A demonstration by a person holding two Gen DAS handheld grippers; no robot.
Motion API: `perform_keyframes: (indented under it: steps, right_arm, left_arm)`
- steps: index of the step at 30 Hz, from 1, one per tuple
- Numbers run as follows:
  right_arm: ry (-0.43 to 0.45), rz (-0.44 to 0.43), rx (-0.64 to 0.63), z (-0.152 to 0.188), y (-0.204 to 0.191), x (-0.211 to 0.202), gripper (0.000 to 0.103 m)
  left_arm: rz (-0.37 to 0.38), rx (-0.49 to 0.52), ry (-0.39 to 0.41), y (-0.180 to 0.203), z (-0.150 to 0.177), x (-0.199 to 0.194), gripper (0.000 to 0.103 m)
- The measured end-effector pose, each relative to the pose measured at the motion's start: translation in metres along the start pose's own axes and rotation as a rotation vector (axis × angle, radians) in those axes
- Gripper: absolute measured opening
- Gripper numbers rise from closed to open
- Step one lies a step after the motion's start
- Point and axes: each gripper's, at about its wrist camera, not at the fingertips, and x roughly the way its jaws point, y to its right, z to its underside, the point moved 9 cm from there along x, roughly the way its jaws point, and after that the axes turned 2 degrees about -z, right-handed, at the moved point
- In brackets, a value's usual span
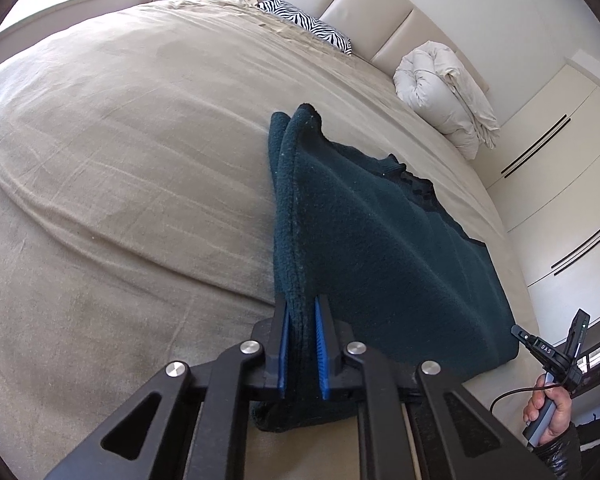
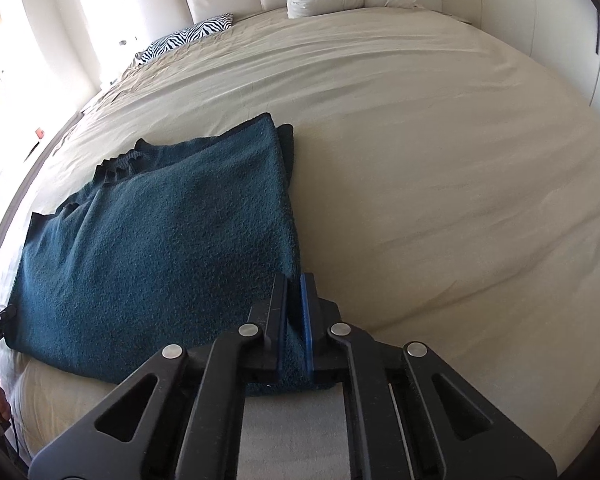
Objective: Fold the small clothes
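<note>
A dark teal fleece garment point(image 1: 380, 240) lies folded over on the beige bed. My left gripper point(image 1: 302, 304) is shut on its near left edge, the cloth pinched between the blue pads. In the right wrist view the same garment point(image 2: 152, 248) spreads to the left, and my right gripper point(image 2: 294, 280) is shut on its near right edge. The right gripper also shows in the left wrist view point(image 1: 556, 352), held in a hand at the lower right. The garment's collar end point(image 2: 120, 164) lies on the far side.
The beige bedsheet point(image 1: 120, 180) spreads wide around the garment. A zebra-print pillow point(image 1: 308, 24) and a rolled white duvet point(image 1: 444, 92) sit at the padded headboard point(image 1: 364, 4). White wardrobe doors point(image 1: 560, 160) stand beside the bed.
</note>
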Motion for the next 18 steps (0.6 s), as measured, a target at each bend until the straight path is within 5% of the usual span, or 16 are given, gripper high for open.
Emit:
perform_keyframes:
  steps: [18]
  right_arm:
    - [0.002, -0.051, 0.105, 0.016, 0.022, 0.004, 0.005]
  left_arm:
    - [-0.018, 0.009, -0.003, -0.005, 0.005, 0.001, 0.011]
